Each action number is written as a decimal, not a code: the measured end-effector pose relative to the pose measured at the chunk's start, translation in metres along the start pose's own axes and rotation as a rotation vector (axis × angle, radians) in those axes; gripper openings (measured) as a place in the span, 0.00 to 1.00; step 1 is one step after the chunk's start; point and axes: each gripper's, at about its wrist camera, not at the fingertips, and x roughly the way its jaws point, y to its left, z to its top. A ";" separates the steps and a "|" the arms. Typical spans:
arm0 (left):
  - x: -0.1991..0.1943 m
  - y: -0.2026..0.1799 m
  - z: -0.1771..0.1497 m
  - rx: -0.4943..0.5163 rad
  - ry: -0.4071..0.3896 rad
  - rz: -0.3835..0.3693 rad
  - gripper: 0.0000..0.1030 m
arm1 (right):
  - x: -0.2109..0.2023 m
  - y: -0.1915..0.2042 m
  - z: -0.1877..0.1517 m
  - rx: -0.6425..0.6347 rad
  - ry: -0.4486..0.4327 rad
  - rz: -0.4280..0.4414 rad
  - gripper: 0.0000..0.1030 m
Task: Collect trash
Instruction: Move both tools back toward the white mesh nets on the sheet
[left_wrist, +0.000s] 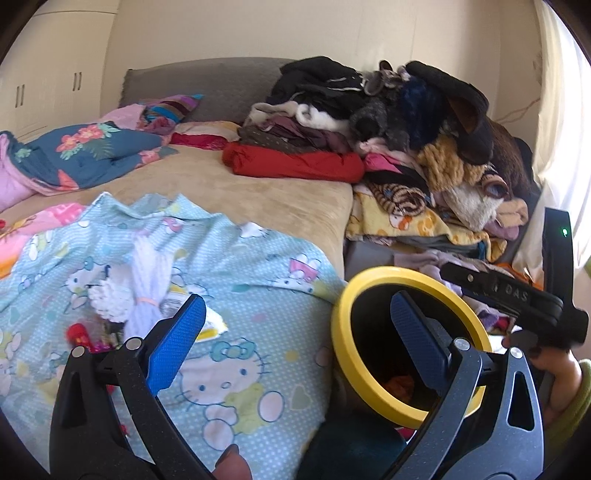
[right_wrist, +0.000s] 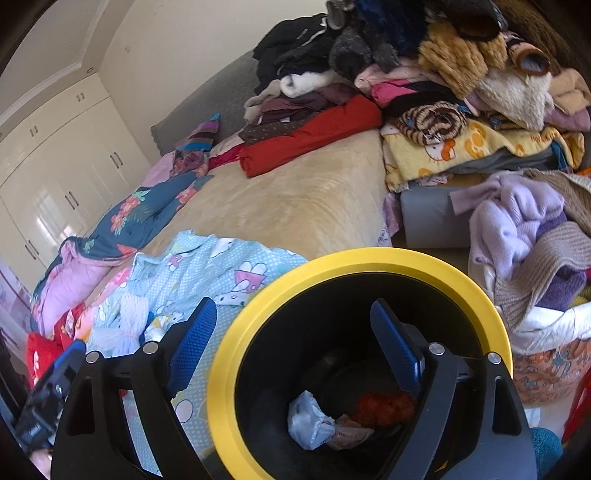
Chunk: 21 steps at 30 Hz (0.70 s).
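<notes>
A black bin with a yellow rim (left_wrist: 341, 314) (right_wrist: 354, 258) stands at the bed's edge. At its bottom lie a crumpled white bag (right_wrist: 308, 417), a paper wrapper (right_wrist: 351, 432) and a red-orange lump (right_wrist: 384, 406). My right gripper (right_wrist: 295, 347) hangs open over the bin mouth with nothing between its pads. My left gripper (left_wrist: 295, 332) is open and empty too, one finger over the bin, the other over the Hello Kitty sheet (left_wrist: 221, 369). On that sheet lie a white string bundle (left_wrist: 144, 291), a white-yellow wrapper (left_wrist: 210, 328) and a small red item (left_wrist: 79, 334).
A tall heap of clothes (left_wrist: 406, 122) and a folded red cloth (left_wrist: 295, 162) fill the far right of the bed. A floral blanket (left_wrist: 74, 151) lies at the left. A basket of clothes (right_wrist: 535, 258) stands right of the bin. Wardrobes line the left wall.
</notes>
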 end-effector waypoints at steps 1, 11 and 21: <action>-0.001 0.002 0.001 -0.005 -0.004 0.003 0.89 | 0.000 0.003 -0.001 -0.007 -0.001 0.003 0.81; -0.015 0.031 0.006 -0.058 -0.040 0.047 0.89 | -0.003 0.040 -0.009 -0.076 0.001 0.062 0.83; -0.026 0.053 0.010 -0.098 -0.067 0.088 0.89 | 0.000 0.072 -0.022 -0.137 0.015 0.115 0.84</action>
